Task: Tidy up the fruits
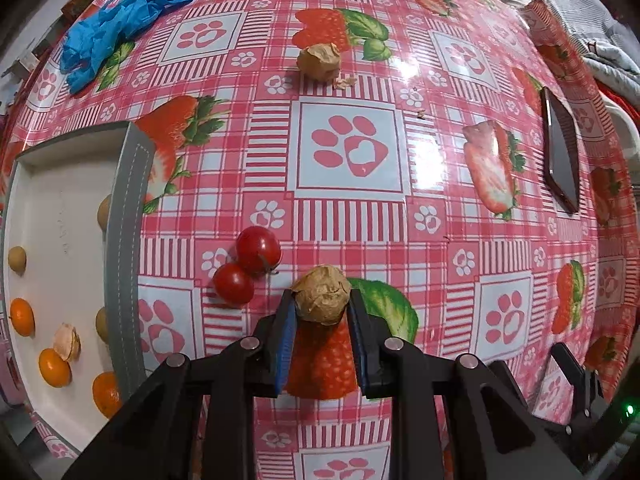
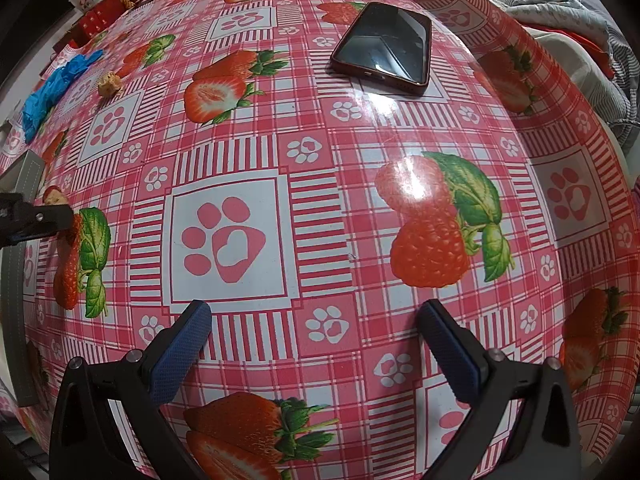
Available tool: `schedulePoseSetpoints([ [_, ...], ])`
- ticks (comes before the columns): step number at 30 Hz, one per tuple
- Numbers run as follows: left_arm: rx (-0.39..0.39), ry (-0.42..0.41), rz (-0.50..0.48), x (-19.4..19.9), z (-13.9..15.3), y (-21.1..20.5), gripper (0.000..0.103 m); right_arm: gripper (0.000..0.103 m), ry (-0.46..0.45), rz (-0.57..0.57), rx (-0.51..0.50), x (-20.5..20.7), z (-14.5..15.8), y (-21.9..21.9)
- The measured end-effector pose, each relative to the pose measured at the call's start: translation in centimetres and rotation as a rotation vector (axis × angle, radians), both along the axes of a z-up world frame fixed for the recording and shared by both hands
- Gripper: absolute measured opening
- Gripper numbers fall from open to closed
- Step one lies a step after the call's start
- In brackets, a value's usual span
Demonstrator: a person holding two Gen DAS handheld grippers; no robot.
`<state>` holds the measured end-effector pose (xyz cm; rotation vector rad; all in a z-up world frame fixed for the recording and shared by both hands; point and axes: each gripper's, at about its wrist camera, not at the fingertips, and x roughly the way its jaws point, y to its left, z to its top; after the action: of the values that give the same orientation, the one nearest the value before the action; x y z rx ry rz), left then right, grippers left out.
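- Left claw (image 1: 322, 308): blue pads pressed on both sides of a brown, papery-skinned round fruit (image 1: 322, 299); fruit sits at the fingertips, low over the table (image 1: 348, 152). Whether it rests on the cloth or is lifted, cannot tell.
- Two red cherry tomatoes (image 1: 248, 266) touching each other, just left of the gripped fruit, on the table.
- Second brown fruit (image 1: 319, 62) with cracked skin, well apart at the far side, flakes of shell beside it.
- Grey-rimmed white tray (image 1: 128, 240) at left: holds small orange fruits (image 1: 22, 317), a few tan round ones (image 1: 17, 259), and an empty shell piece (image 1: 67, 342).
- Blue disposable gloves (image 1: 116, 28) crumpled at far left of the table.
- Right claw (image 2: 316, 344): fingers wide apart, nothing between them, hovering over bare strawberry/paw-print tablecloth.
- Phone (image 2: 384, 46) in dark red case lies flat, screen up, ahead of the right claw, near the table's far right edge.
- Right view also catches the left claw's tip at the left frame edge.
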<state>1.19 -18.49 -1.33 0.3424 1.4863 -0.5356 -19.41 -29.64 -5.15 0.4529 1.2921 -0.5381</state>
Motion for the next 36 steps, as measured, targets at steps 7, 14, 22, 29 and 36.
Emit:
schedulePoseSetpoints([
  [7, -0.009, -0.013, -0.041, 0.0, 1.6, 1.9, 0.027, 0.103, 0.000, 0.000, 0.000, 0.0, 0.0, 0.0],
  [14, -0.004, -0.018, -0.070, -0.8, 2.0, 2.2, 0.027, 0.103, -0.001, 0.001, -0.001, 0.0, 0.0, 0.0],
  [22, 0.000, -0.007, -0.086, -1.8, 2.3, 2.7, 0.027, 0.103, -0.001, 0.001, -0.002, 0.0, 0.0, 0.0],
  [29, 0.002, 0.000, -0.110, -2.5, 2.1, 3.0, 0.027, 0.103, -0.002, 0.001, -0.003, 0.0, 0.0, 0.0],
  [36, 0.004, 0.004, -0.126, -3.0, 1.7, 2.5, 0.027, 0.103, -0.002, 0.001, -0.003, 0.0, 0.0, 0.0],
])
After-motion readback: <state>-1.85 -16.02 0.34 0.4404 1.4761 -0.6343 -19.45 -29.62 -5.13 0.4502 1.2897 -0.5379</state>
